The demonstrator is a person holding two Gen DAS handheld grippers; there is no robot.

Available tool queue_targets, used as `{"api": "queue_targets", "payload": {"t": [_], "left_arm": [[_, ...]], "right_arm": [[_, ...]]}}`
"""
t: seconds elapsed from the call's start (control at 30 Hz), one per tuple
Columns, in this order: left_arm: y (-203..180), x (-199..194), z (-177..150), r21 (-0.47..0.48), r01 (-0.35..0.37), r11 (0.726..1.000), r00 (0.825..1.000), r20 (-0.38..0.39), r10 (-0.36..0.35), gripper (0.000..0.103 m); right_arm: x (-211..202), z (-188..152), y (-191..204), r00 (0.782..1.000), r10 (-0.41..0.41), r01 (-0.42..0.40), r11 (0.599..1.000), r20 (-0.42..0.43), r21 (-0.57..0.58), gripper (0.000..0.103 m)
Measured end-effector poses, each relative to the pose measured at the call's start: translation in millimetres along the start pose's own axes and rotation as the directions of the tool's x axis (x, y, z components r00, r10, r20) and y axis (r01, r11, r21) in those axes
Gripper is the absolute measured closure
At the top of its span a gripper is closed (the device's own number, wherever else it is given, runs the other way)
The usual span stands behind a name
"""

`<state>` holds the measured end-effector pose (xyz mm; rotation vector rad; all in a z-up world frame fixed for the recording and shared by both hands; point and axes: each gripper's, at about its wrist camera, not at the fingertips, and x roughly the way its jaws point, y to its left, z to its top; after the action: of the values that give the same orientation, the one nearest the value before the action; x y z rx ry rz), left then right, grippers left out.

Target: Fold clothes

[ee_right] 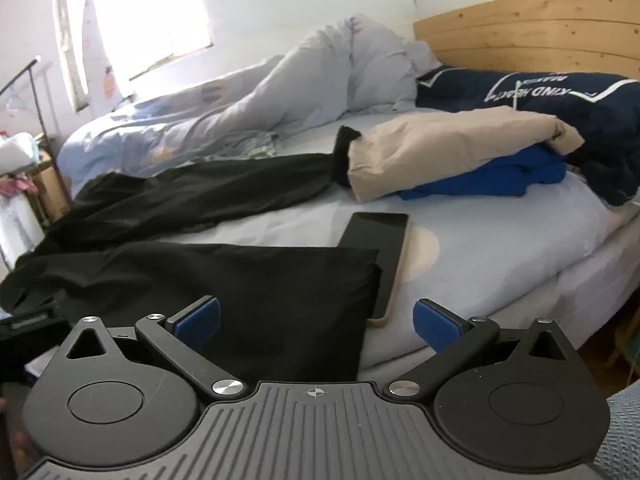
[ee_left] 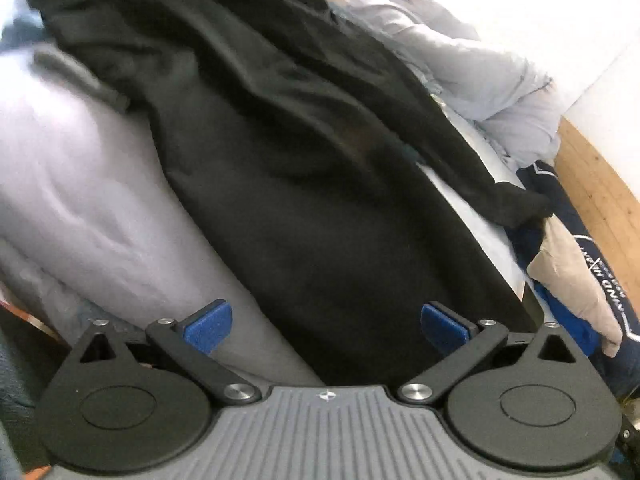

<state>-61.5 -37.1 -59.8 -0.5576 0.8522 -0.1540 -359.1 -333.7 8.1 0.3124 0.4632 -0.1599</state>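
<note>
Black trousers (ee_left: 288, 168) lie spread on the light blue bed sheet (ee_left: 80, 184), one leg running toward my left gripper (ee_left: 326, 330). That gripper is open and empty, its blue pads on either side of the leg's near end, just above it. In the right wrist view the same trousers (ee_right: 224, 280) lie with one leg end near the bed's front edge and the other leg (ee_right: 192, 196) stretching back. My right gripper (ee_right: 316, 322) is open and empty over the near leg end.
A phone (ee_right: 380, 248) lies on the sheet (ee_right: 500, 240) beside the trouser leg. A beige garment (ee_right: 448, 148) and a blue one (ee_right: 492, 178) are piled at the right, by a navy pillow (ee_right: 560, 96). A rumpled duvet (ee_right: 300, 92) and wooden headboard (ee_right: 540, 32) are behind.
</note>
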Motion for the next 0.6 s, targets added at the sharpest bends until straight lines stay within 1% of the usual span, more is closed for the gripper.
{"api": "queue_targets", "payload": {"t": [0.07,0.1,0.2,0.33,0.43,0.6], "left_arm": [[4.3,11.6,2.1,-0.031,0.013,0.999,1.0,-0.009,-0.013,0.0],[2.2,9.6,-1.3,-0.039,0.013,0.999,1.0,-0.004,-0.013,0.0],[-5.8,8.7,-4.7,-0.035,0.036,0.999,0.999,0.018,-0.036,0.0],[-13.7,2.9,-10.9,-0.045,0.114,0.992,0.993,0.019,-0.114,0.0],[-17.2,5.6,-13.3,-0.072,0.188,0.98,0.982,0.002,-0.188,0.0],[-24.1,9.9,-20.9,-0.05,0.219,0.974,0.975,-0.026,-0.221,0.0]], "right_arm": [[-2.4,-0.2,1.0,1.0,0.013,-0.013,1.0,0.007,-0.004,0.0],[-3.6,-0.3,1.3,1.0,0.019,-0.019,1.0,0.011,-0.006,0.0],[-7.0,-0.9,0.9,0.999,0.032,-0.031,0.999,0.022,-0.006,0.0],[-12.3,-1.4,-1.9,0.999,0.034,-0.034,0.999,0.037,0.004,0.0],[-16.0,-1.9,-3.8,0.999,0.029,-0.029,1.0,0.043,0.005,0.0],[-17.9,-5.0,1.5,0.999,0.022,-0.02,0.999,0.029,-0.05,0.0]]}}
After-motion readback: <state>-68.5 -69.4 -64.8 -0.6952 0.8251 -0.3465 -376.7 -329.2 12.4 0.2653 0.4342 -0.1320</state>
